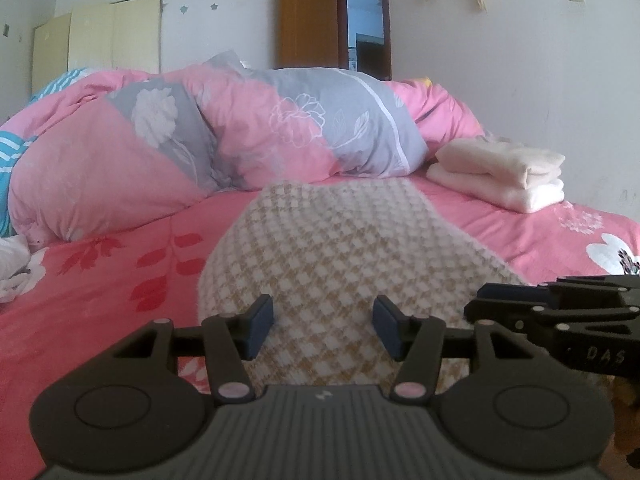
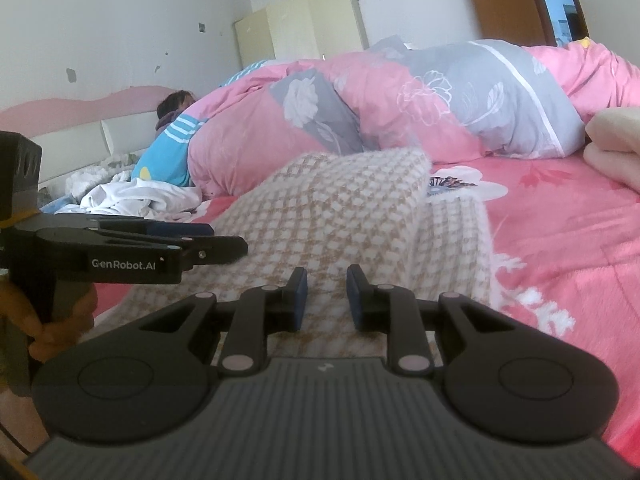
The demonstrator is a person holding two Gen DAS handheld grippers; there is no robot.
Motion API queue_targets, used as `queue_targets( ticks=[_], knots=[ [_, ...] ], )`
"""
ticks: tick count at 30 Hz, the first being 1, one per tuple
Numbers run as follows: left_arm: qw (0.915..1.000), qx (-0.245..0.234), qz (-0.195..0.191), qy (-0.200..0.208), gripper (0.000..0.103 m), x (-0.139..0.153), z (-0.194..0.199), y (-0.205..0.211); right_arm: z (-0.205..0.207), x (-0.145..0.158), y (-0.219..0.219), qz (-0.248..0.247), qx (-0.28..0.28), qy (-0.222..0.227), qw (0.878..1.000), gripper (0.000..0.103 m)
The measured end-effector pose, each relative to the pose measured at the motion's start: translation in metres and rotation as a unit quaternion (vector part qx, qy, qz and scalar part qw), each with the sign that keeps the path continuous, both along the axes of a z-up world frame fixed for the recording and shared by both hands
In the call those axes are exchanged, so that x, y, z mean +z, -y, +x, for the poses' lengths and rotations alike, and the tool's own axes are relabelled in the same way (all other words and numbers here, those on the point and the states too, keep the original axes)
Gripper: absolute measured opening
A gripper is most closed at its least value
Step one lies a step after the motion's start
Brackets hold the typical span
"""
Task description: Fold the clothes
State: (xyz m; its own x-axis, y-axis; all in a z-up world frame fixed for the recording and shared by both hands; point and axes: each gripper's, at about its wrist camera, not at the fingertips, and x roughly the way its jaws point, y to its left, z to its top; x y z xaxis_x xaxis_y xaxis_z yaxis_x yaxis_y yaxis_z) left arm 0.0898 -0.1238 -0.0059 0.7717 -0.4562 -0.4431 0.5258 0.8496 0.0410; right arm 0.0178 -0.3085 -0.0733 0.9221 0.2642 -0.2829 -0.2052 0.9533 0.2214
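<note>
A beige-and-white checked garment (image 1: 340,240) lies on the pink bed sheet (image 1: 100,280), partly folded, with one layer doubled over another (image 2: 340,208). My left gripper (image 1: 324,320) hovers over its near end. Its jaws stand wide apart, with only cloth showing below the gap. My right gripper (image 2: 327,296) is over the garment's near edge. Its pads stand a narrow gap apart, with nothing pinched between them. Each gripper shows in the other's view: the right gripper (image 1: 478,300) enters from the right, and the left gripper (image 2: 228,238) from the left.
A bunched pink-and-grey floral duvet (image 1: 240,128) fills the far side of the bed. Folded cream clothes (image 1: 500,172) are stacked at the right. A person (image 2: 176,108) lies by the headboard beside crumpled white cloth (image 2: 136,196). A wardrobe (image 1: 100,40) and an open door (image 1: 308,16) stand behind.
</note>
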Motion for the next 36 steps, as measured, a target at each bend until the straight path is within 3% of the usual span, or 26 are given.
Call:
queue_targets(
  ticks=[21,27,36],
  knots=[
    [0.9998,0.004,0.019,0.0,0.064,0.004,-0.002,0.006,-0.001,-0.003,0.002,0.009,0.002,0.002,1.0,0.021],
    [0.9991,0.03,0.014,-0.026,0.07,0.015,-0.002,0.005,-0.001,-0.003,0.002,0.011,0.003,0.0,1.0,0.021],
    [0.9966,0.068,0.023,-0.041,0.081,0.01,-0.005,0.003,0.001,0.001,-0.003,0.0,-0.001,-0.012,1.0,0.021]
  ],
)
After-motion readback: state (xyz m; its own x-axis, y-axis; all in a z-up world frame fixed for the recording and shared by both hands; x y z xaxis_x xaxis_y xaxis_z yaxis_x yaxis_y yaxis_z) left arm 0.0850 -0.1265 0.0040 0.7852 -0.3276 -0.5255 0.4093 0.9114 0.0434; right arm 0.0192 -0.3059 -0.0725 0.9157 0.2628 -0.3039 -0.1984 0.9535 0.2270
